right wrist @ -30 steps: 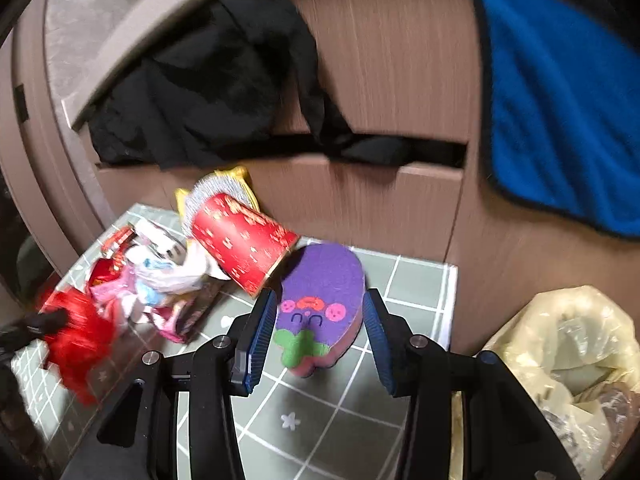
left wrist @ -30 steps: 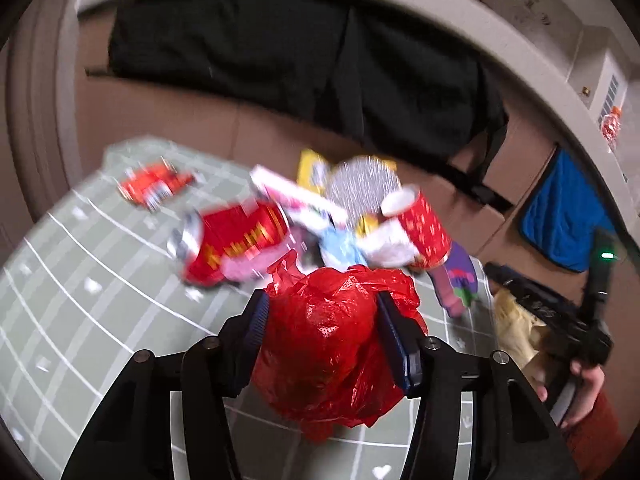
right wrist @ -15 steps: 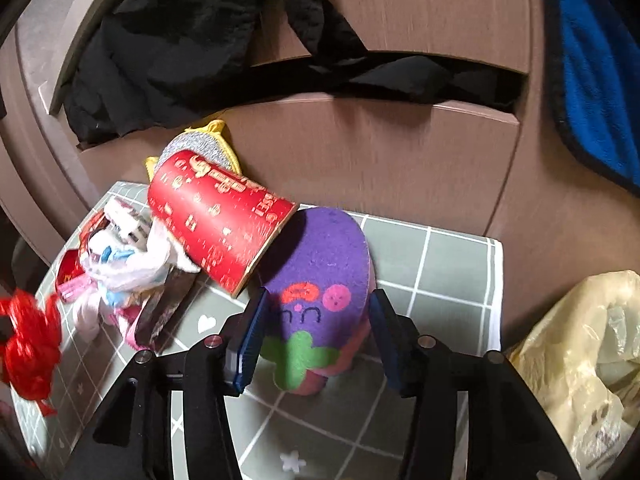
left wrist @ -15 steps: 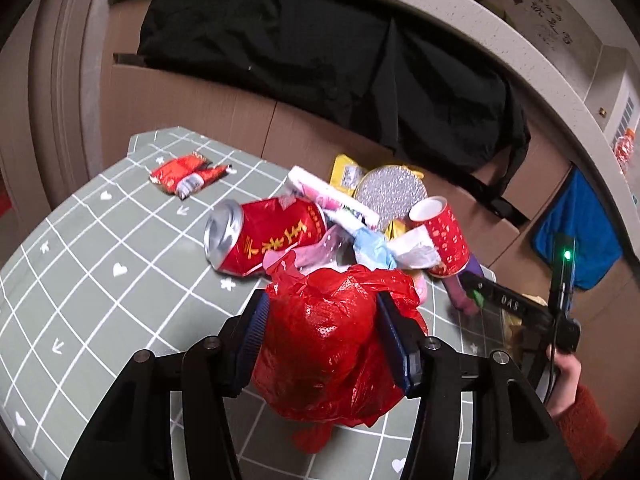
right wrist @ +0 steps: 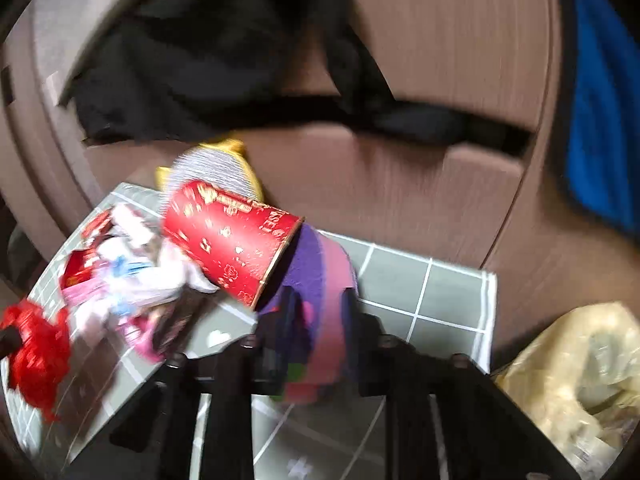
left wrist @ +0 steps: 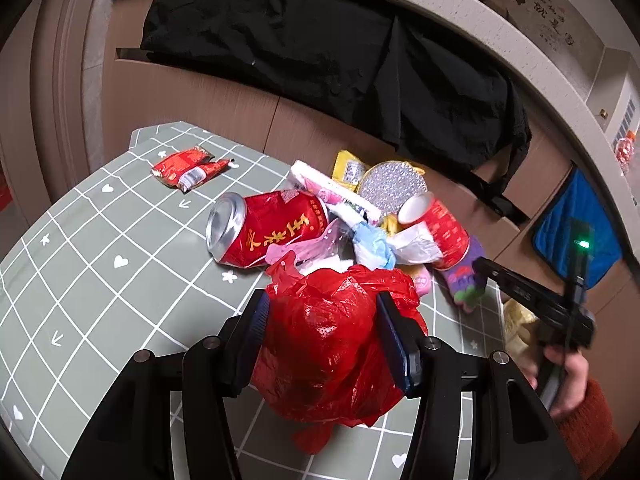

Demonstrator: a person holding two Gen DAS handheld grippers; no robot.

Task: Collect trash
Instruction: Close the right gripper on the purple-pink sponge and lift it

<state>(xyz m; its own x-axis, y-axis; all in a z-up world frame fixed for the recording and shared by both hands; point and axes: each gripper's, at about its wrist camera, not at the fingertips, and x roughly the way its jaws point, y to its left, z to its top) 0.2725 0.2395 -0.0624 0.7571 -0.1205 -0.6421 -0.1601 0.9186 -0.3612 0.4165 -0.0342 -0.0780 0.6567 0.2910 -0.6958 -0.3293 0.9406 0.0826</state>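
Red plastic bag (left wrist: 324, 344) clamped between the fingers of my left gripper (left wrist: 322, 338), held just above the worktop (left wrist: 100, 292). Purple sponge (right wrist: 316, 300) sits between the fingers of my right gripper (right wrist: 316, 344); frame blurred, so I cannot tell whether they are closed on it. Red paper cup (right wrist: 230, 240) lies tipped against the sponge. Red can (left wrist: 264, 228) lies on its side in the litter pile; yellowish bag (right wrist: 576, 376) beside the worktop edge.

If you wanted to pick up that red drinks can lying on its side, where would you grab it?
Grip the red can across its round middle, coming from above, fingers on either long side. It lies flat, silver top toward the open mat; wrappers crowd its other end.
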